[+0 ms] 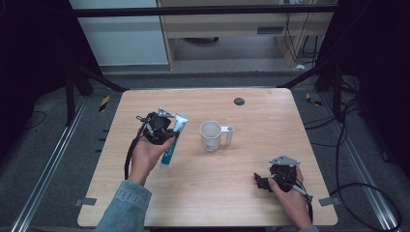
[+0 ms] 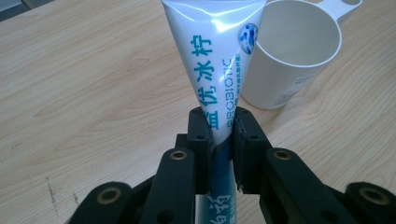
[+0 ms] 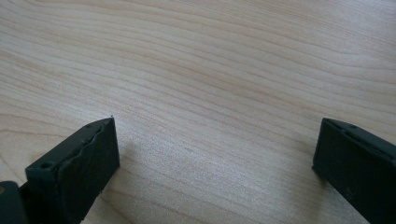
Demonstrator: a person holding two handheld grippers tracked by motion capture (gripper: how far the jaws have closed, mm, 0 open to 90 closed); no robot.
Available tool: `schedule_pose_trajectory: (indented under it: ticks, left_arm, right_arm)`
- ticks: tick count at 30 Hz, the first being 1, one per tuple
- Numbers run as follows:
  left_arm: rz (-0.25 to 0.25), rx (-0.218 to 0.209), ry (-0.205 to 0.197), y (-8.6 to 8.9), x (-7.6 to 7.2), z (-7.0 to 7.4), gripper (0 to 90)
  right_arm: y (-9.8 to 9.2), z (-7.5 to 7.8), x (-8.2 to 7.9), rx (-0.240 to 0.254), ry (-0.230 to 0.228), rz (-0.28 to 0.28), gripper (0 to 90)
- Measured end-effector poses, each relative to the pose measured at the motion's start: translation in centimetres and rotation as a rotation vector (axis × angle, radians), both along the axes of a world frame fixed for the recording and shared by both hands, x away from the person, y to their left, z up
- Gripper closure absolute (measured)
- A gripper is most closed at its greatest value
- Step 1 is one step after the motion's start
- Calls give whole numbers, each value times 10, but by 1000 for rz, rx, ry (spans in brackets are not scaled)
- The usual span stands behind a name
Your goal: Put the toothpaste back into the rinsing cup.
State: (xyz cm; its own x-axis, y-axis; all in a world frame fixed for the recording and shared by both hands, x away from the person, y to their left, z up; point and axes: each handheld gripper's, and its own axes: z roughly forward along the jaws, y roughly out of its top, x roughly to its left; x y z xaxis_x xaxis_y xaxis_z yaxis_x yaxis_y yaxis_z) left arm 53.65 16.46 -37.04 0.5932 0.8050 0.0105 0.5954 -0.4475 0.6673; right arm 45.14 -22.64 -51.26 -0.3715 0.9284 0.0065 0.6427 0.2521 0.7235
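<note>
While the left gripper (image 1: 167,126) clamps the toothpaste tube (image 2: 215,70) mid-body, it could slip or miss the cup (image 1: 211,135) just right. Right gripper (image 1: 263,182) rests w/ jaws wide apart, nothing held, near right.

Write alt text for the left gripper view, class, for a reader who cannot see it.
The left gripper clamps its two black jaws on a white and teal toothpaste tube that extends away from the camera above a wooden table. A white cup with a handle stands just behind the tube, to the right.
</note>
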Motion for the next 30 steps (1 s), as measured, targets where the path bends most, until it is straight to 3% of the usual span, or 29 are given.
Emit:
schedule_pose_trajectory:
  ticks: [5,30]
  left_arm:
    - [-11,7,-11,-3,-2,3,787]
    - [10,-112,-110,-16,-7,14,788]
  right_arm:
    - [0,0,0,0,0,0,5]
    - [0,0,0,0,1,0,5]
